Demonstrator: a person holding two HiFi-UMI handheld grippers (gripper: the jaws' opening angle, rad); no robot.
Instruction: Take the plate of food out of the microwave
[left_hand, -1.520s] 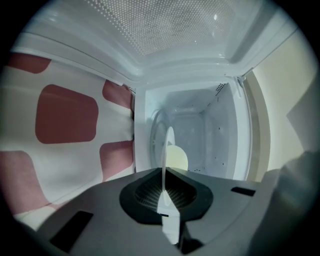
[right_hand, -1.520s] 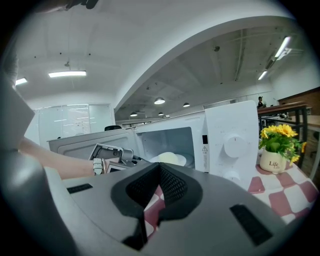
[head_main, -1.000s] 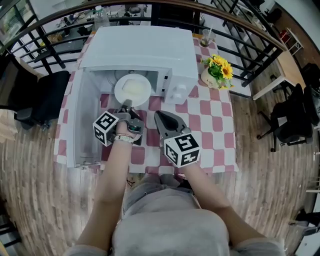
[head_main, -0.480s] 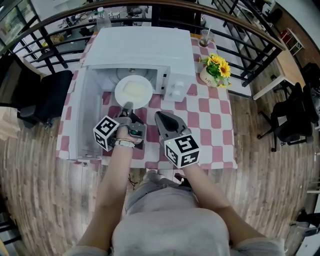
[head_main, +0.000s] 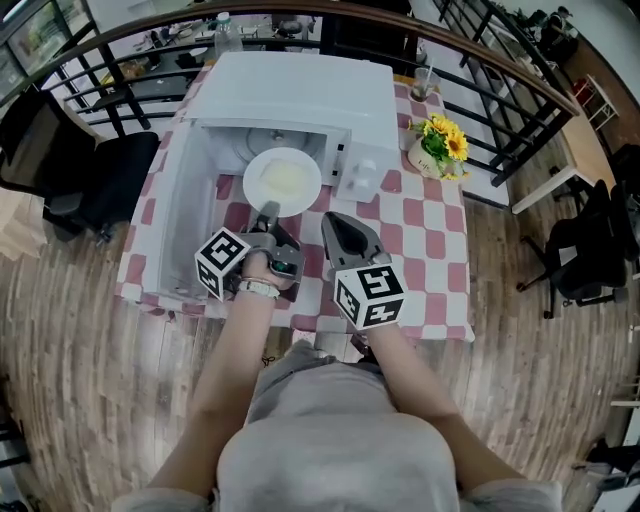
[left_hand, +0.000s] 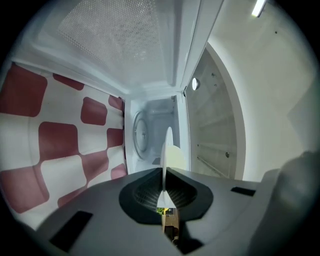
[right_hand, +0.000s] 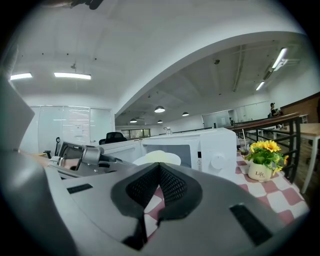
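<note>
The left claw was closed on the near rim of the plate, and its own view showed that rim edge-on as a thin white line pinched between the two dark pads. The plate spread out just ahead of the claw's tips, carrying a pale mound of food (what kind could not be made out). It sat at the mouth of the microwave, whose open cavity lay straight beyond the claw. The microwave's door stood swung open to the claw's left, with the red-and-white checked tablecloth beneath.

The right claw was just to the right of the left one and apart from it, pointing the same way. Its pads met at the tips with nothing between them, only a slit of tablecloth showing lower down behind them. From this claw the plate was ahead and a little to the left, not touching it. The microwave's control panel with its knobs was ahead of the right claw, and a pot of yellow flowers stood farther off to its right, near the table's far edge.
</note>
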